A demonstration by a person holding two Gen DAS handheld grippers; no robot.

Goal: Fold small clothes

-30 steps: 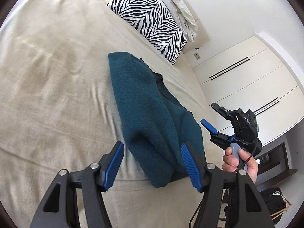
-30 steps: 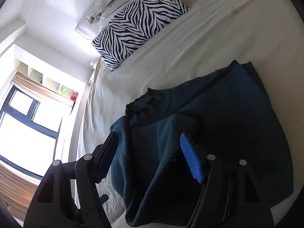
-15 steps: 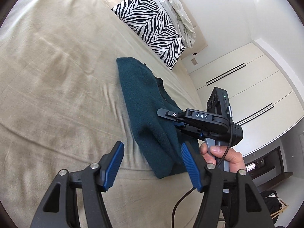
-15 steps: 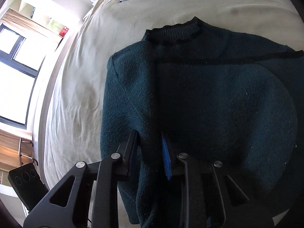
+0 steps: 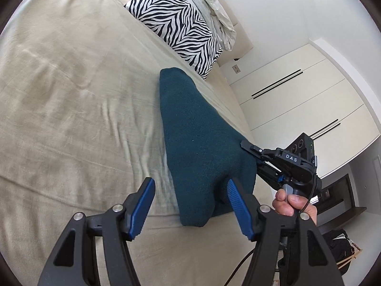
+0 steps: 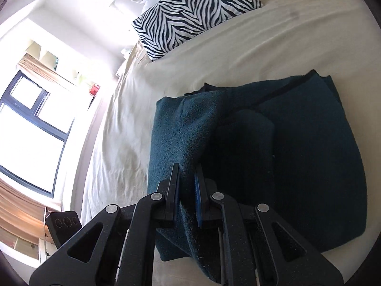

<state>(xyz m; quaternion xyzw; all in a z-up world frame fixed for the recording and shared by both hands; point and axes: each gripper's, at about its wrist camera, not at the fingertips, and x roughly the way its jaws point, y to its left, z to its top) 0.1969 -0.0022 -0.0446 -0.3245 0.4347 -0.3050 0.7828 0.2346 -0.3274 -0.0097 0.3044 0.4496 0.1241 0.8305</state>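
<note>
The right gripper clamps the teal sweater's side flap to fold it, while beside the sweater the left gripper waits open-jawed.

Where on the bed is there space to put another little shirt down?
The wide bare bedsheet left of the teal sweater in the left wrist view, down from the zebra pillow. It is crowded at the sweater's near end, where both grippers work.

I note a bed under a creased beige sheet, a zebra-print pillow at its far end below a white wall. White wardrobe doors stand right. A dark-framed window admits strong daylight at left.
</note>
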